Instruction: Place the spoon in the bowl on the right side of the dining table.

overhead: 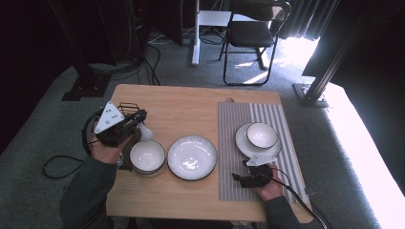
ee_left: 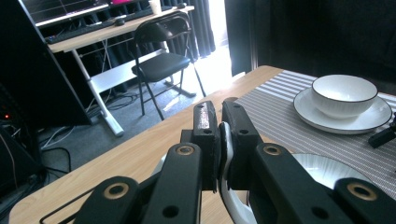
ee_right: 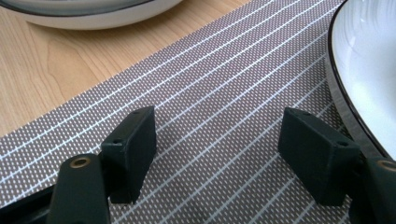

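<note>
bowl [overhead: 147, 156]: near-left on the wooden table [overhead: 191, 102], rim pinched | left gripper [ee_left: 219, 128]: clamped on that bowl's rim | plate [overhead: 192, 157]: just right of bowl | right gripper [ee_right: 217, 149]: jaws apart, nothing between, over striped mat [overhead: 239, 157] | stacked plate and bowl [overhead: 261, 135]: far on mat

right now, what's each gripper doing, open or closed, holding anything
Left gripper: shut on the rim of the white bowl.
Right gripper: open, holding nothing, over the striped placemat.
</note>
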